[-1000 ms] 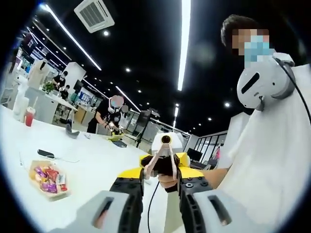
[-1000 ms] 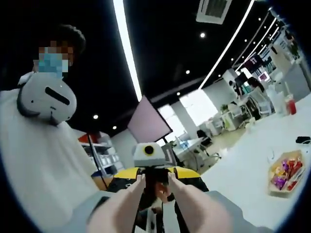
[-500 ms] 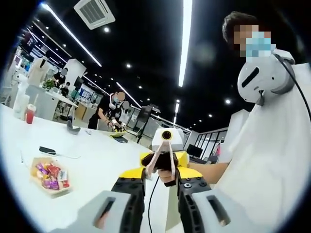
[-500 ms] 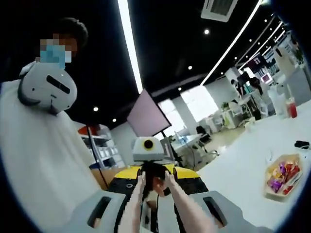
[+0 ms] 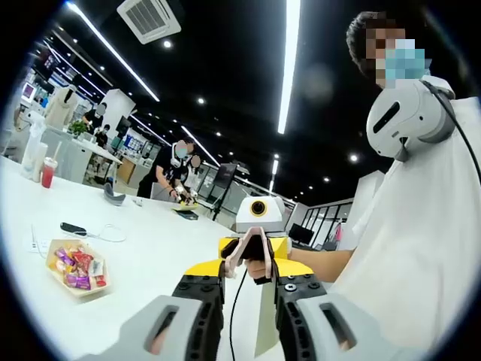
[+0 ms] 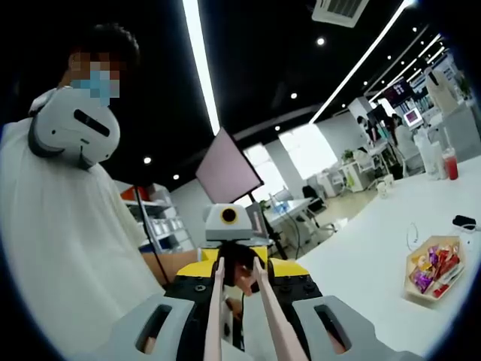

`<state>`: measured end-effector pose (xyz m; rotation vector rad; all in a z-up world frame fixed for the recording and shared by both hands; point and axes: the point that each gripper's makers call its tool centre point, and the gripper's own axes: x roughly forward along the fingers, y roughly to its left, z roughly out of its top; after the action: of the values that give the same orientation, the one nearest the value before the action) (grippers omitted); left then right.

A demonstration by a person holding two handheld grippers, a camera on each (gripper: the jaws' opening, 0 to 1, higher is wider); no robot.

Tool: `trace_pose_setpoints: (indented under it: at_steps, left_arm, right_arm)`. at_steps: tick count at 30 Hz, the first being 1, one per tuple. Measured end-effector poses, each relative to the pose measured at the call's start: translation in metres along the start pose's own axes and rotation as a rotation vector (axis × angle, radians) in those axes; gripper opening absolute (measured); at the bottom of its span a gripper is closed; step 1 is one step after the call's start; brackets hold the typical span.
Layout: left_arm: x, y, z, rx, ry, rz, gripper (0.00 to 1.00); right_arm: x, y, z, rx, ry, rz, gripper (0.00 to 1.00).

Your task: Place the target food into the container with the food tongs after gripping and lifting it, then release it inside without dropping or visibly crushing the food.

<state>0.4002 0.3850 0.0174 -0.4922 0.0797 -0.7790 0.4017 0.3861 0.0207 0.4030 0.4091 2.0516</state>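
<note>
My two grippers face each other above a white table [image 5: 143,263]. My right gripper [image 6: 242,297] is shut on pale pink food tongs [image 6: 267,320], whose two arms run forward between its jaws with the tips a little apart and nothing between them. In the left gripper view, the right gripper [image 5: 254,252] points the tongs [image 5: 242,252] straight at me. My left gripper [image 5: 249,277] is open and holds nothing; it also faces me in the right gripper view [image 6: 234,259]. A paper tray of wrapped snacks [image 5: 75,268] [image 6: 434,268] lies on the table, well off to the side.
A person in white with a grey headset [image 5: 406,120] stands close behind both grippers. On the table lie a black device with a cable [image 5: 75,228] and a red drink cup [image 5: 47,174] [image 6: 449,162]. Other people [image 5: 176,169] work at the far end.
The tongs' arms stand closer together than a second ago. Both views have shifted slightly, so the snack tray sits a little differently in each; nothing on the table has moved.
</note>
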Motion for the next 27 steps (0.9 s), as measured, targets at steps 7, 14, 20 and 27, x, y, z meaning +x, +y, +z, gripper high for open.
trace_pose_setpoints:
  at_steps: [7,14,20,27]
  left_arm:
    - [-0.007,0.0,0.003,0.0,-0.014,0.007,0.21]
    - [-0.011,0.0,0.003,-0.001,-0.012,-0.003,0.22]
    - [-0.007,-0.002,-0.01,0.0,0.03,-0.012,0.21]
    - [-0.009,0.005,-0.009,-0.003,0.014,0.013,0.21]
  right_arm:
    - [-0.006,-0.002,0.001,0.009,0.012,-0.004,0.26]
    - [-0.014,-0.004,0.002,0.007,-0.004,-0.025,0.18]
    - [-0.014,-0.004,0.0,0.034,-0.013,-0.027,0.18]
    - [-0.009,-0.008,-0.015,0.062,-0.005,-0.038,0.18]
